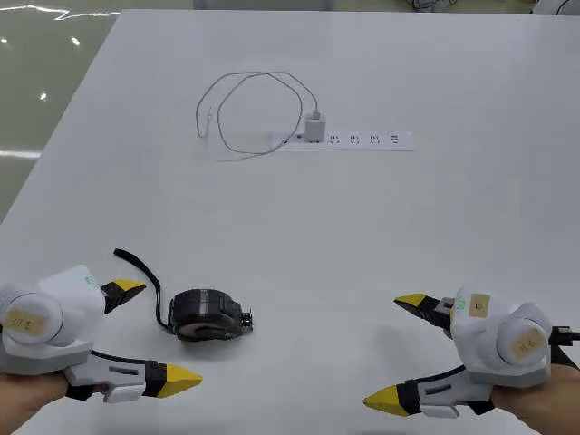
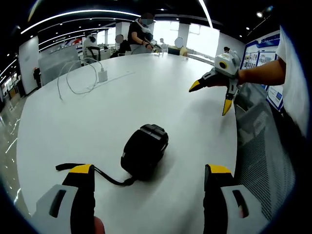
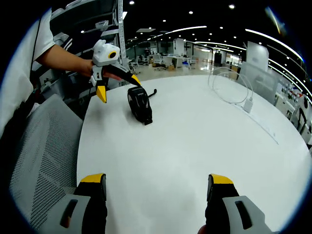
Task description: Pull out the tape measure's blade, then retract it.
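A black tape measure (image 1: pixel 207 314) lies on the white table (image 1: pixel 362 227) with its black wrist strap (image 1: pixel 140 269) trailing to the left; its blade is fully wound in. My left gripper (image 1: pixel 156 333) stands open just left of it, the case (image 2: pixel 145 150) lying ahead between its yellow tips. Near the table's front right my right gripper (image 1: pixel 399 349) is open and empty, well apart from the tape measure (image 3: pixel 140 104). Each gripper view catches the other gripper: the right one (image 2: pixel 213 93) and the left one (image 3: pixel 115 82).
A white power strip (image 1: pixel 349 140) with a plugged-in charger (image 1: pixel 314 127) and a looped white cable (image 1: pixel 249 109) lies at the table's middle back. A mesh chair (image 3: pixel 44 156) stands at the table's near edge. People stand far off at the far end (image 2: pixel 141 31).
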The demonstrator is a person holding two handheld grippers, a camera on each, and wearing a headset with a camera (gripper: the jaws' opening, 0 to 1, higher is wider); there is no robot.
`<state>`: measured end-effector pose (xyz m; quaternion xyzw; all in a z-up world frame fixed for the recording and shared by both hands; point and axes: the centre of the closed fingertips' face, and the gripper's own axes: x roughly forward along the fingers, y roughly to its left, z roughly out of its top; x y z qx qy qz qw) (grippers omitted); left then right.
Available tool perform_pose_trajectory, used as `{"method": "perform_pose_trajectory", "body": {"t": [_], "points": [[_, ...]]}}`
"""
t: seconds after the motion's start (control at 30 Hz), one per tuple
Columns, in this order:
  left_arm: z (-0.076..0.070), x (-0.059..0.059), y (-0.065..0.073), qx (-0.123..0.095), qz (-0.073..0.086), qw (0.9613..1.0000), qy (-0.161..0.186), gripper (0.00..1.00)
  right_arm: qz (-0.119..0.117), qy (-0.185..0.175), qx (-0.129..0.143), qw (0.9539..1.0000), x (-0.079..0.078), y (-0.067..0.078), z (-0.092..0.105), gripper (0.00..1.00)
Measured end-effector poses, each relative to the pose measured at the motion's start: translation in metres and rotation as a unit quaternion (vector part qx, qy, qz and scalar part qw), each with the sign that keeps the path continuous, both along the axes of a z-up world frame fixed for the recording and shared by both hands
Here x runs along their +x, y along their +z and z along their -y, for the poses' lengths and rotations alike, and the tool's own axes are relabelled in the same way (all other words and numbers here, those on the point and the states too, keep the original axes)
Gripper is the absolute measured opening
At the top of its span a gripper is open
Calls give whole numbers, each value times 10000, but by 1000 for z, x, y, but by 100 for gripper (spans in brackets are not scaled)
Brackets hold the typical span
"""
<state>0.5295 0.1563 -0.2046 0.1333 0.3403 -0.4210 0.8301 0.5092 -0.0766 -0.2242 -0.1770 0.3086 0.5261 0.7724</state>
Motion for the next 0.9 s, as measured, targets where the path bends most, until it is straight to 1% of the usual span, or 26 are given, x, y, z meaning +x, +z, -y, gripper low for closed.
{"method": "perform_pose_trajectory", "body": {"t": [0.17,0.3,0.33,0.4,0.43,0.5,0.6,0.7,0.8,0.83,0.9], "points": [[1,2,-4,112,-41,9998,-156,89,7,114,-61,9999,4,-1,-1,84],[2,3,-9,300,-39,9988,-375,87,16,208,-110,9997,6,-1,-3,84],[2,4,-9,310,-25,9987,-393,84,20,229,-123,9997,7,-1,-4,84],[2,8,-7,394,94,9980,-489,79,20,262,-131,9996,8,-2,-5,84],[3,8,-8,402,95,9978,-521,78,22,275,-137,9995,8,-2,-5,83],[5,10,-9,429,46,9974,-581,78,25,302,-148,9994,8,-2,-6,83],[6,13,-13,534,66,9960,-718,76,35,330,-157,9993,9,-2,-7,83],[7,15,-15,608,46,9947,-824,74,45,344,-152,9993,10,-1,-8,83],[7,17,-16,697,41,9936,-889,68,43,356,-158,9992,11,-2,-8,83],[7,17,-16,691,22,9934,-911,65,38,357,-159,9992,10,-2,-8,83],[7,18,-17,722,3,9931,-924,64,30,366,-159,9992,10,-2,-8,83]]}}
